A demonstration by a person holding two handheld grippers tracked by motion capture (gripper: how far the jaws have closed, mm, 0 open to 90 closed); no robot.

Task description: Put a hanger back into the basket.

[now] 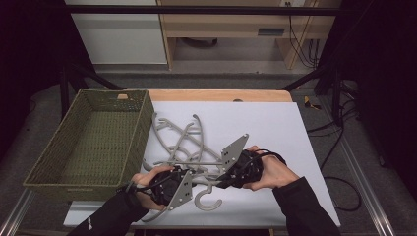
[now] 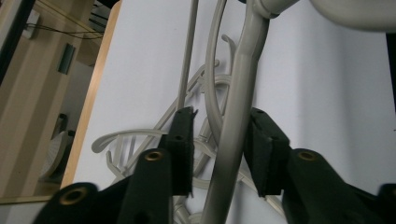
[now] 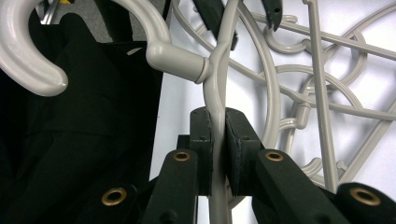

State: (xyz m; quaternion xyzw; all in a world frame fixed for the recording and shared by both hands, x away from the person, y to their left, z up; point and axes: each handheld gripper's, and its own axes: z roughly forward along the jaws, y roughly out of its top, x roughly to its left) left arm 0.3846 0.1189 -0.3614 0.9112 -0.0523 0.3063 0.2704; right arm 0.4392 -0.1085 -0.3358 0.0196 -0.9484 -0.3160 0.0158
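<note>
Grey plastic sits pinched between my right gripper [image 3: 218,154] pads: its two black jaws are closed tight on the arm of the lifted hanger [image 3: 215,88], just below the neck where the hook [image 3: 35,65] curls off toward ten o'clock in the right gripper view. My left gripper [image 2: 218,149] has the other arm of that same hanger [image 2: 238,116] running up between its jaws; the pad on the one-o'clock side lies against the plastic, while the other pad stands off with a gap showing, so I read that grip as not yet closed. From the high view, both grippers sit at the near edge of the white board [image 1: 275,123], the left gripper [image 1: 189,179] at about seven o'clock and the right gripper [image 1: 223,179] just beside it toward five, with the hook [image 1: 206,200] hanging between them toward six o'clock. Behind them, toward twelve, the pile of hangers [image 1: 184,137] lies tangled on the board. At nine o'clock stands the green woven basket [image 1: 51,167], its near corner close to my left hand [image 1: 147,182].
</note>
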